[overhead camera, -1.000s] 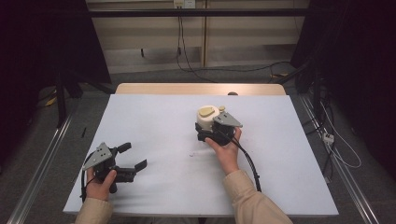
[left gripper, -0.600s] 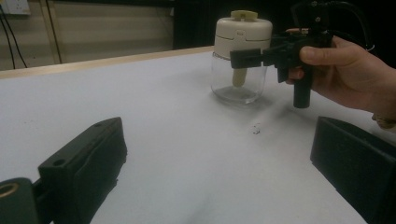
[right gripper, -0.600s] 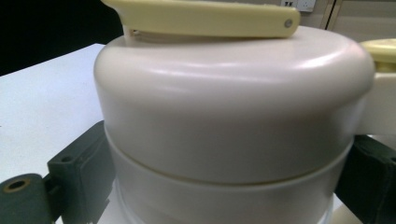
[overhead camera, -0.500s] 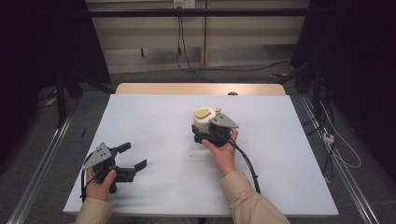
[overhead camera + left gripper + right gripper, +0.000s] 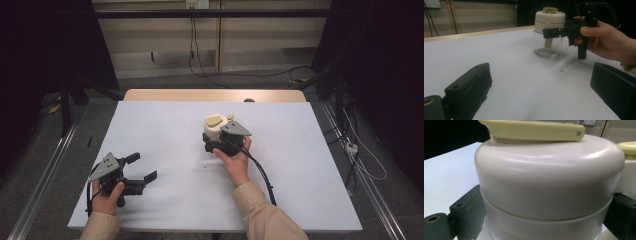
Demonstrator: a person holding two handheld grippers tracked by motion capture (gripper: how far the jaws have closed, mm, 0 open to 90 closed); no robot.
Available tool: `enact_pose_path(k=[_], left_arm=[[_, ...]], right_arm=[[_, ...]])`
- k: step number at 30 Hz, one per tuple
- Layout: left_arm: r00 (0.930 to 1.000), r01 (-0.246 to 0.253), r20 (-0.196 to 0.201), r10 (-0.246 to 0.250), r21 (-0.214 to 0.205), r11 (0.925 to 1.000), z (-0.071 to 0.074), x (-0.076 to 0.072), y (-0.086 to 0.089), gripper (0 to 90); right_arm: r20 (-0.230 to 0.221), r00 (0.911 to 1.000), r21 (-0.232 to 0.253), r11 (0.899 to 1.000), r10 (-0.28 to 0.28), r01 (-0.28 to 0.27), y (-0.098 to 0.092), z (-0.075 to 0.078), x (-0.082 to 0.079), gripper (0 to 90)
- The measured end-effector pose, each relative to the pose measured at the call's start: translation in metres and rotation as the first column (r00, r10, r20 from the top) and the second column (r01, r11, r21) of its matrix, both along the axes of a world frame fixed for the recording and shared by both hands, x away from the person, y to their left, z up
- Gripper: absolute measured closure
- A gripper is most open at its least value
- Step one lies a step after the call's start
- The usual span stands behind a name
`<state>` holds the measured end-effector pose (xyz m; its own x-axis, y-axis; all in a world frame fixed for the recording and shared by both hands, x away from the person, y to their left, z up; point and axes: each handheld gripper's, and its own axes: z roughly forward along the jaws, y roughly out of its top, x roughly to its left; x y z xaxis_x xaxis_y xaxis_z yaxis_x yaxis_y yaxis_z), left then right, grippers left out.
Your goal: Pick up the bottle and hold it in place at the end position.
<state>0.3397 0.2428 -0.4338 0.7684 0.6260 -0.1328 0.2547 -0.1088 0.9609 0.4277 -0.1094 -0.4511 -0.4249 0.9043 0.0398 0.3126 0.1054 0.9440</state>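
A jar (image 5: 214,131) with a cream lid, a pale yellow handle on top and a clear glass base (image 5: 548,46) stands upright just right of the table's middle. My right gripper (image 5: 216,142) is shut on it from the near side. Its black jaws press both sides of the jar (image 5: 549,177) just under the lid's bulge, as the right gripper (image 5: 544,220) view shows. In the left gripper view one jaw of the right gripper (image 5: 550,32) lies along the lid's lower edge. My left gripper (image 5: 142,167) rests on the table at the front left, open and holding nothing (image 5: 541,95).
The white table top (image 5: 165,130) has a bare wooden strip (image 5: 200,95) along its far edge. A small dark speck (image 5: 205,165) lies just in front of the jar. Cables run across the floor behind and to the right of the table.
The right gripper and the jar have shifted slightly to the left together. The left gripper has stayed in place.
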Motion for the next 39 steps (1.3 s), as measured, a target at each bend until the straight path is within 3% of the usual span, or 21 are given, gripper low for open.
enact_pose_path(k=[11,16,39], left_arm=[[1.0000,0.002,-0.001,-0.002,0.000,1.0000,0.000,0.000,-0.001,3.2],[1.0000,0.002,-0.001,-0.002,0.004,1.0000,0.000,0.000,-0.001,3.2],[1.0000,0.004,-0.006,-0.004,0.010,0.9999,-0.001,0.001,-0.005,3.2]], right_arm=[[0.005,0.9999,-0.017,1.000,0.009,-0.009,0.001,-0.002,-0.003,5.5],[-0.020,0.9998,-0.001,1.000,0.003,-0.003,-0.001,-0.002,-0.004,5.3],[-0.052,0.9981,-0.027,0.999,0.032,-0.034,-0.008,0.002,-0.013,5.1]])
